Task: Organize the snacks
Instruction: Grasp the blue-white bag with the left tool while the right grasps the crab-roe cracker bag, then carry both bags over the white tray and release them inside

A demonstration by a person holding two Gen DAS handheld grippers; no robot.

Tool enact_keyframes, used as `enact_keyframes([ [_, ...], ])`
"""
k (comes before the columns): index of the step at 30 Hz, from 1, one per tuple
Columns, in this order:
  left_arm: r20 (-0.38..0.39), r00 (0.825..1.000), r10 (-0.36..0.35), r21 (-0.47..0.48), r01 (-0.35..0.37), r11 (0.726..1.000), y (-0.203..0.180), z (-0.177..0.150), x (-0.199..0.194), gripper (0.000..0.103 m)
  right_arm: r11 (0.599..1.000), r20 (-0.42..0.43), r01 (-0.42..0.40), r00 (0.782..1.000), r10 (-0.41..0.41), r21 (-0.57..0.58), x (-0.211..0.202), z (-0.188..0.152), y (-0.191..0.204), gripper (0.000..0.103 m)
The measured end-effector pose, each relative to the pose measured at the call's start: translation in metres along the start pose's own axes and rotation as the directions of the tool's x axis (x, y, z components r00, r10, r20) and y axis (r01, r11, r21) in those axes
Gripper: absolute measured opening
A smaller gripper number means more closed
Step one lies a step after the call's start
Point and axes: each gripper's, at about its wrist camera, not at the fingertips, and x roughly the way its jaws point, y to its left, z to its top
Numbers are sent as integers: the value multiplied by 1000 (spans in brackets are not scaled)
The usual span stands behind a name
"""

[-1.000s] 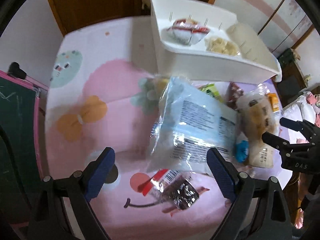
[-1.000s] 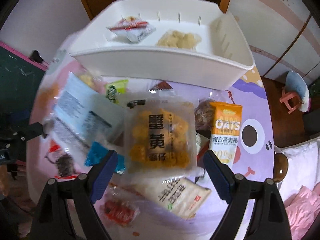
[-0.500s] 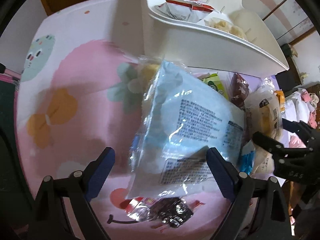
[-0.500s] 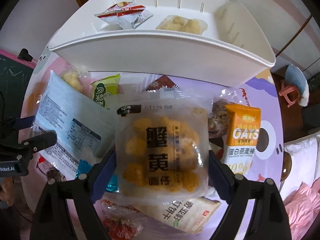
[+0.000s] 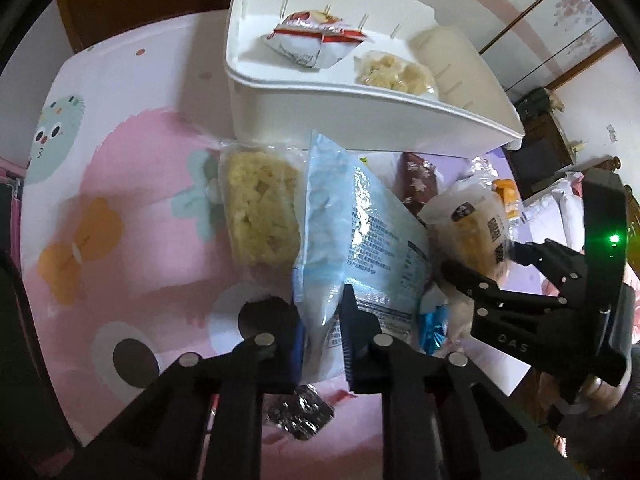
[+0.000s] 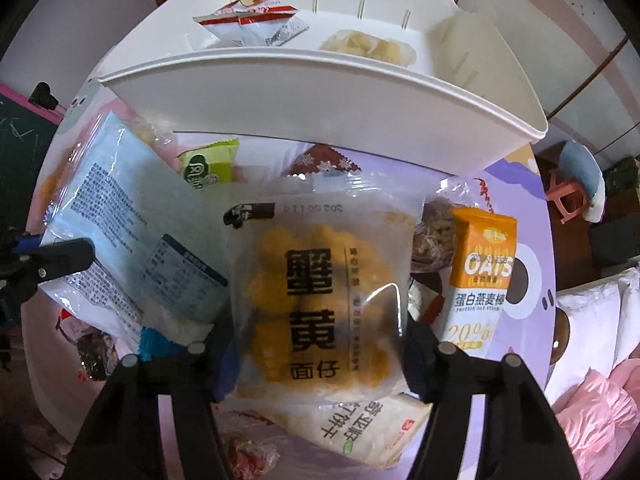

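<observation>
My left gripper (image 5: 320, 344) has just closed on the lower edge of the pale blue packet (image 5: 360, 236), which hides most of its pads. My right gripper (image 6: 318, 344) has just been closing too, and its pads press both sides of the clear bag of yellow puffs (image 6: 320, 280). Beyond them the white bin (image 6: 320, 92) holds 2 items: 1 red-and-white packet (image 6: 250, 24) and 1 pale clear bag (image 6: 368, 46), with open floor beside them. The counter (image 5: 132, 184) lies bare to my left; its right edge sits close by the orange oat bar box (image 6: 480, 276).
</observation>
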Motion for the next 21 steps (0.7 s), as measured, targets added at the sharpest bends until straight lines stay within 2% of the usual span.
enact_keyframes([
  [7,91,996,17,-13,-16,1000,-17,-11,-49,8,999,65,-30,997,30,12,-33,-16,-1,64],
  [12,197,979,55,-8,-54,998,-32,-10,-97,7,997,130,-72,989,69,17,-67,-20,-7,64],
  [17,311,948,65,9,-71,997,-53,-9,-151,7,995,210,-103,973,98,15,-103,-20,-18,64],
  [21,406,912,64,24,-80,996,-70,-4,-194,6,993,269,-119,957,110,16,-132,-16,-25,64],
])
